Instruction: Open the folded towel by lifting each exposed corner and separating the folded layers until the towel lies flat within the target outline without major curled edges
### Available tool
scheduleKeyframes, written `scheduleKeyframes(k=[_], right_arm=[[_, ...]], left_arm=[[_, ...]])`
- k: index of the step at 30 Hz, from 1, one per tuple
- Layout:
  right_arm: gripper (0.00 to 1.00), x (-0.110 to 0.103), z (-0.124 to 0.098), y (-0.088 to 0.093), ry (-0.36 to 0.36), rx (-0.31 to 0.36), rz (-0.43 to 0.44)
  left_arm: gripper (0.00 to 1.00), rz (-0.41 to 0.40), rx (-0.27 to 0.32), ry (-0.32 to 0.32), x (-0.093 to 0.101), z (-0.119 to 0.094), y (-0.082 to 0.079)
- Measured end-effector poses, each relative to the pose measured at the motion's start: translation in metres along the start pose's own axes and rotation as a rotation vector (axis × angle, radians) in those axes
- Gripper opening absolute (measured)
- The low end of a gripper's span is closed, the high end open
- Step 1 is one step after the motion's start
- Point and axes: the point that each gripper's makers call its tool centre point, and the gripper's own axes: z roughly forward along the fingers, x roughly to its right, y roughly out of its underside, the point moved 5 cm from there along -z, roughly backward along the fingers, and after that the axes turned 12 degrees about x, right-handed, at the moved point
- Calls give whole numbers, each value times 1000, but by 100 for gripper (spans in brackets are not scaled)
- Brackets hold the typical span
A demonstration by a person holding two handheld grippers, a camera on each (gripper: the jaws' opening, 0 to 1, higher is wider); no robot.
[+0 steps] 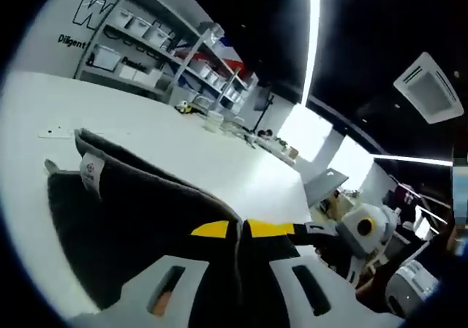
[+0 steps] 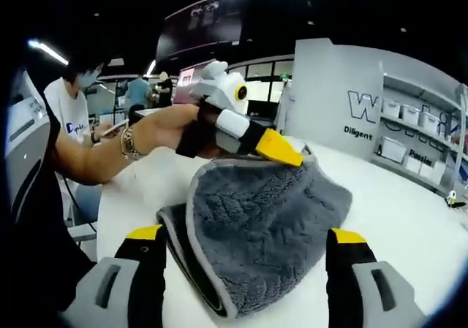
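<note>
**Q:** Grey terry cloth is raised at one point. Why?

**A:** The towel (image 2: 256, 218) lies folded on the white table (image 2: 409, 218), just ahead of the right hand-held gripper (image 2: 248, 258). The left hand-held gripper (image 2: 281, 149) reaches in from the far side and pinches the top layer at its bound edge, so that layer rises into a peak while the lower layers stay flat on the table. Judged from the task, this lift serves to peel one folded layer away from the rest.

**Q:** And in the left gripper view?

**A:** The left hand-held gripper (image 1: 240, 229) has its yellow tips pressed together with dark cloth running between them: it is closed on the towel (image 1: 131, 218). A small white tag (image 1: 91, 173) is sewn at one raised edge.

**Q:** What is the right hand-held gripper doing?

**A:** Its jaws stand wide apart with nothing between them, on either side of the towel's near fold. It seems placed to take a second corner or steady the lower layers, though that is a judgement.

**Q:** Any legible writing?

**A:** A grey wall panel (image 2: 344, 94) carries a large word beginning "W", then "Diligent" and a partly hidden word starting "Pass". The tag's print is too small to read. Shelving (image 1: 161, 47) with white bins stands behind.
</note>
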Motion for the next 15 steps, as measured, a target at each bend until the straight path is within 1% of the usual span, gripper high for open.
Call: scheduleKeyframes(k=[1,4,7,9,15], right_arm=[[92,2,-2,0,6,2,1],[92,6,-8,1,30,6,5],[93,9,-12,4,45,-4,11],[93,11,-13,5,54,-11,12],[93,13,-14,9,62,-12,34]], left_arm=[[7,2,-2,2,1,2,1],[7,3,-21,16,6,13,11],[7,7,-52,19,8,24,26],[7,13,-75,15,7,29,33],[8,35,-117,-8,0,39,44]])
